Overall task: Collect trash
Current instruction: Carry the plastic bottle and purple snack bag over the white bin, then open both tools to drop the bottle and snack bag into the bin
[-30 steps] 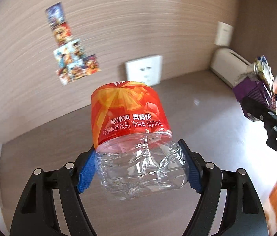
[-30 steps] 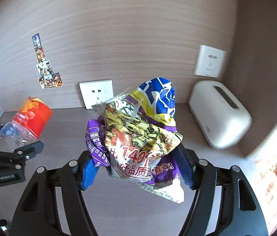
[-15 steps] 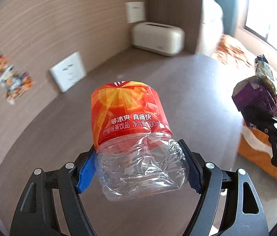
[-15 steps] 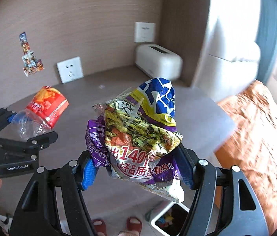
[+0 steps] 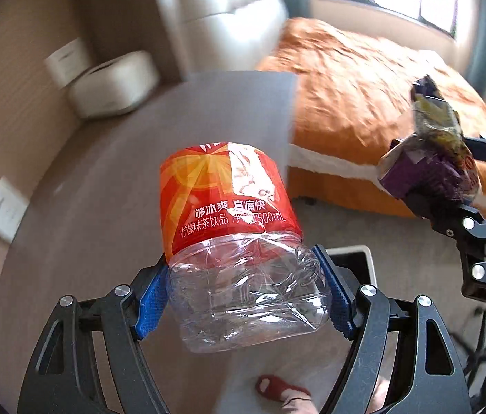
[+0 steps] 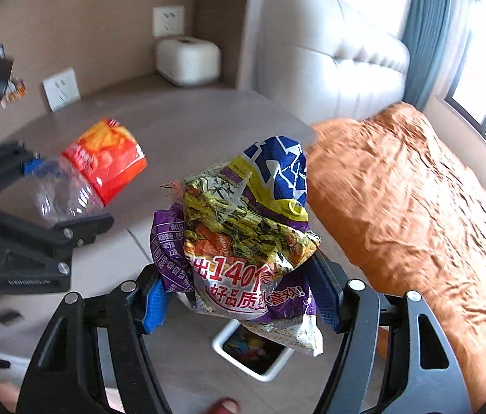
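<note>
My left gripper (image 5: 244, 296) is shut on a crushed clear plastic bottle (image 5: 236, 258) with a red-orange label, held in the air past the desk edge. The bottle also shows in the right wrist view (image 6: 87, 179). My right gripper (image 6: 239, 296) is shut on crumpled snack wrappers (image 6: 246, 234), purple, yellow and blue; they also show in the left wrist view (image 5: 429, 151). A white-rimmed trash bin (image 6: 239, 357) with trash inside stands on the floor below the wrappers; its rim shows behind the bottle in the left wrist view (image 5: 363, 258).
A grey-brown desk (image 5: 105, 189) lies to the left with a white box (image 5: 115, 86) at its back corner. A bed with an orange cover (image 6: 408, 207) fills the right. A foot in a red slipper (image 5: 277, 388) stands on the floor near the bin.
Both grippers have swung right, away from the wall and desk, toward the bed and floor. The trash bin has come into view below. Both holds are unchanged.
</note>
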`<state>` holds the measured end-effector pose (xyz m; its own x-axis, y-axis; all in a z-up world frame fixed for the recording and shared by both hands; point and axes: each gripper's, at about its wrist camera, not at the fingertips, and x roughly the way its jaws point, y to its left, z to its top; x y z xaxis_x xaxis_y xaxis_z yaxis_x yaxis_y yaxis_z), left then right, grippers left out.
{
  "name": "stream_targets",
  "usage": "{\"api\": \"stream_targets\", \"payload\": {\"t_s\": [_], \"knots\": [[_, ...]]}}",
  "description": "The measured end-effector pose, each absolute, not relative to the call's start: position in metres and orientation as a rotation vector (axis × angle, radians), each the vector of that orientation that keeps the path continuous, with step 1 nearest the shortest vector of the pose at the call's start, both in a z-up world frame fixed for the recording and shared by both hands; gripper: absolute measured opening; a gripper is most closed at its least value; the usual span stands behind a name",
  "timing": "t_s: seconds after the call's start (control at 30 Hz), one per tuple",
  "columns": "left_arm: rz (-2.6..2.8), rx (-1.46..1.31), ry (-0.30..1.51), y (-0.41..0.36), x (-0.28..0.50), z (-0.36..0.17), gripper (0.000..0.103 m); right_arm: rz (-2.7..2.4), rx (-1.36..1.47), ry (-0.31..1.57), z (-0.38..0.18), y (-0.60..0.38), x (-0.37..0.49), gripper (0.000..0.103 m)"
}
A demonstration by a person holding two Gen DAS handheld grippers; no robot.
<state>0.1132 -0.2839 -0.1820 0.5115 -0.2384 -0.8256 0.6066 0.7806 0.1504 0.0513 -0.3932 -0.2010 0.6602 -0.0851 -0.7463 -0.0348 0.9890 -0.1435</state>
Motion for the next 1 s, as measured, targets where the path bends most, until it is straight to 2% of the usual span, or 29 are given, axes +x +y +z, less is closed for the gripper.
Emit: {"api": "stream_targets", "payload": {"t_s": [0.13, 0.23, 0.67, 0.8, 0.83, 0.87, 0.9, 0.93, 1.0], "knots": [[-0.625, 0.546, 0.918, -0.335, 0.102, -0.220, 0.075, -0.029, -0.149, 0.918, -0.244, -0.436, 0.039, 0.069], [-0.694, 0.608, 0.957, -0.369, 0.098, -0.272, 0.075, -0.019, -0.162, 0.981, -0.289, -0.462, 0.035, 0.069], [-0.983, 0.867, 1.093, -0.463, 0.100, -0.550, 0.075, 0.101, -0.164, 1.316, -0.585, -0.529, 0.049, 0.069], [-1.033, 0.892, 1.182, -0.472, 0.098, -0.613, 0.075, 0.103, -0.155, 1.350, -0.637, -0.537, 0.050, 0.071], [-1.042, 0.882, 1.199, -0.474, 0.097, -0.625, 0.076, 0.113, -0.144, 1.361, -0.646, -0.538, 0.049, 0.073], [-1.055, 0.869, 1.225, -0.476, 0.097, -0.636, 0.090, 0.129, -0.139, 1.384, -0.655, -0.539, 0.049, 0.082], [-1.066, 0.863, 1.257, -0.478, 0.099, -0.645, 0.099, 0.137, -0.145, 1.402, -0.663, -0.540, 0.048, 0.090], [-1.072, 0.861, 1.264, -0.477, 0.098, -0.648, 0.098, 0.144, -0.148, 1.407, -0.667, -0.542, 0.046, 0.099], [-1.090, 0.892, 1.261, -0.477, 0.094, -0.657, 0.098, 0.155, -0.179, 1.430, -0.673, -0.542, 0.041, 0.099]]}}
